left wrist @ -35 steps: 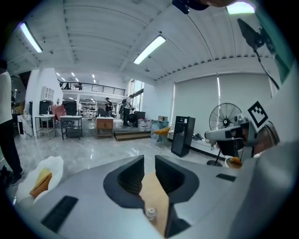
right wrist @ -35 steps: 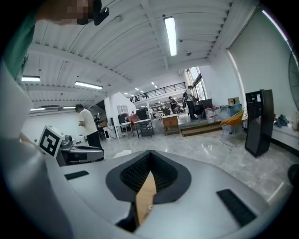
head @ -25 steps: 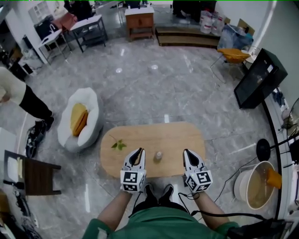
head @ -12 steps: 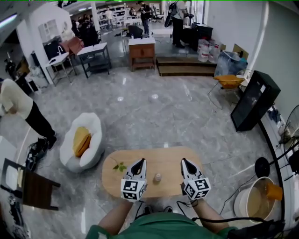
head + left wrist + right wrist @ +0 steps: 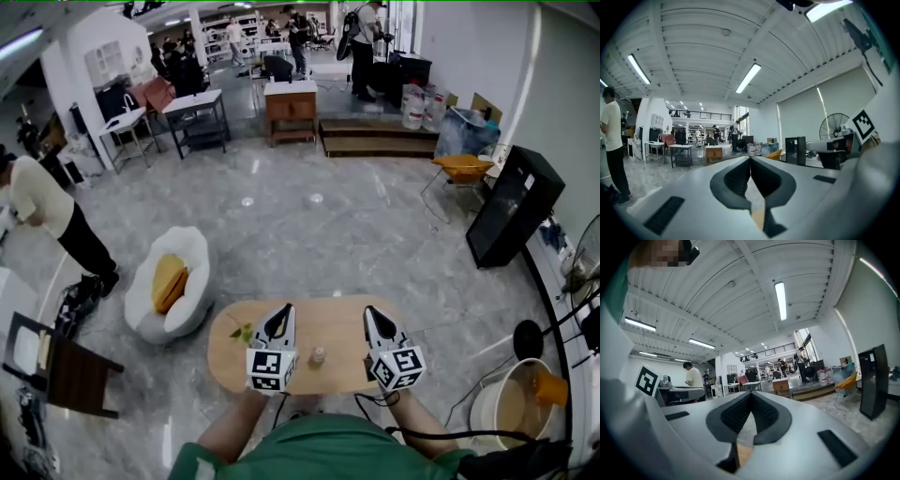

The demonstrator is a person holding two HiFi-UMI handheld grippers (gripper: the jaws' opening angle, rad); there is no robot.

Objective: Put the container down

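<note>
A small pale container point(image 5: 319, 355) stands upright on the oval wooden table point(image 5: 328, 323), between and below my two grippers in the head view. My left gripper point(image 5: 284, 311) is held to its left, shut and empty. To the container's right my right gripper point(image 5: 370, 313) is also shut with nothing in it. Neither one touches the container. In the left gripper view the left gripper point(image 5: 750, 158) points level across the hall, jaws meeting at the tips. The right gripper point(image 5: 751, 393) in the right gripper view does the same. The container is outside both gripper views.
A green sprig point(image 5: 242, 332) lies on the table's left part. A white beanbag seat with a yellow cushion point(image 5: 173, 281) sits to the left, and a dark wooden chair point(image 5: 66, 370) nearer. A bucket point(image 5: 511, 398) and black cabinet point(image 5: 511, 220) stand right. A person point(image 5: 42, 206) stands far left.
Both grippers have risen above the table and away from the container, which stays standing. The head view has tilted up, showing more of the hall.
</note>
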